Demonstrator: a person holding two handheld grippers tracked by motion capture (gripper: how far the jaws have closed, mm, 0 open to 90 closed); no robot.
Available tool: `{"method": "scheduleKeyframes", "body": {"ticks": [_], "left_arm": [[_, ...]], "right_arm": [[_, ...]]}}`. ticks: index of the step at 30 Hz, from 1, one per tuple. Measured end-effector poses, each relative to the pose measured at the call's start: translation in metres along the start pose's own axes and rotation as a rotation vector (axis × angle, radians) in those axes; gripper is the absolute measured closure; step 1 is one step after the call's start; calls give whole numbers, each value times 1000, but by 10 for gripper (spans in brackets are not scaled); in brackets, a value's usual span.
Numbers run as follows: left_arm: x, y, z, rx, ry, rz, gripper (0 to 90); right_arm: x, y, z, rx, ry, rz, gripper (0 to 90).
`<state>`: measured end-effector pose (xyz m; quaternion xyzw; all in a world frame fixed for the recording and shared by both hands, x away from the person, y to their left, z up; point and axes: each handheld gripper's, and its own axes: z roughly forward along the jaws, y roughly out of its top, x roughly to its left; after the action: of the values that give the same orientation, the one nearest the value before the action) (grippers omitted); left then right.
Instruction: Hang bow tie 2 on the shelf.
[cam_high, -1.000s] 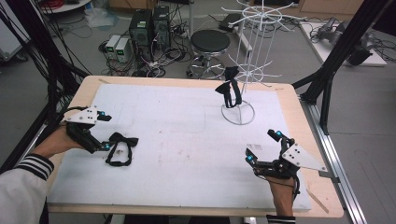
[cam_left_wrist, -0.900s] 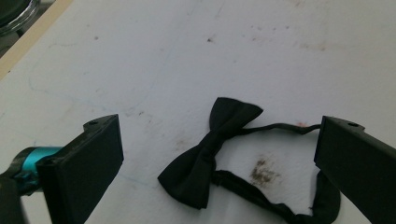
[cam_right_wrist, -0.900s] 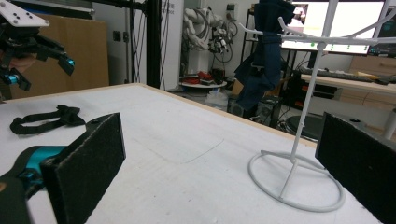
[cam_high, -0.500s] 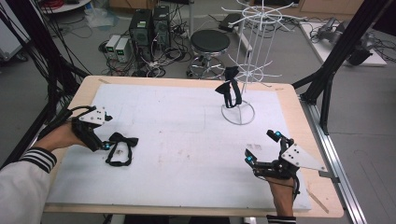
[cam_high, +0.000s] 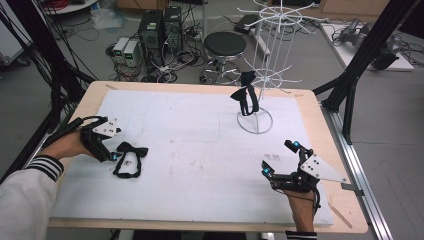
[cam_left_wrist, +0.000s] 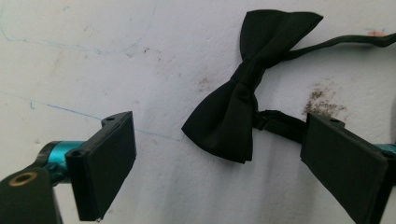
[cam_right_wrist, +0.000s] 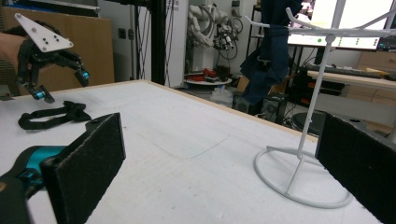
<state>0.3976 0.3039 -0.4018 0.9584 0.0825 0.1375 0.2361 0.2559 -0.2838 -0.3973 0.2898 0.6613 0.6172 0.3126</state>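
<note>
Between the left gripper jaws — just closing — bow tie lies ungripped.

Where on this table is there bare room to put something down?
The wide white middle, between the bow tie by the left gripper and the right gripper, lies bare. So does the far left corner. It is crowded around the wire rack with its hanging bow tie.

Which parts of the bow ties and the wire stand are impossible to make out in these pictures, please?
- Bow tie on the table: in the left gripper view its strap runs off the right edge and behind the left tool's right jaw, so the clasp is unseen.
- Hanging bow tie: small and dark in the high view; which hook carries it is unclear.
- Wire stand: its top is cut off by the upper edge of the high view.
</note>
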Motion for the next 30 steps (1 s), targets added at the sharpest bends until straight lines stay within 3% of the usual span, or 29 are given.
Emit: {"method": "scheduleKeyframes", "body": {"ticks": [4, 12, 14, 15, 20, 22, 30], "left_arm": [[2, -2, 5, 40, -3, 12, 165], [2, -2, 9, 58, -1, 26, 286], [3, -2, 10, 75, 2, 53, 309], [2, -2, 11, 65, -5, 36, 313], [2, -3, 13, 72, -2, 62, 379], [3, -3, 12, 73, -28, 70, 446], [2, -3, 12, 66, -58, 52, 535]], "right_arm": [[-1, 0, 0, -2, -1, 2, 7], [0, 0, -1, -4, 2, 9, 7], [-1, 0, -1, -10, 0, 6, 7], [-1, 0, -1, -6, 1, 14, 7], [-1, 0, 0, -8, 1, 7, 7], [0, 0, 0, -5, 2, 6, 7], [0, -1, 0, -6, 5, 7, 7]]}}
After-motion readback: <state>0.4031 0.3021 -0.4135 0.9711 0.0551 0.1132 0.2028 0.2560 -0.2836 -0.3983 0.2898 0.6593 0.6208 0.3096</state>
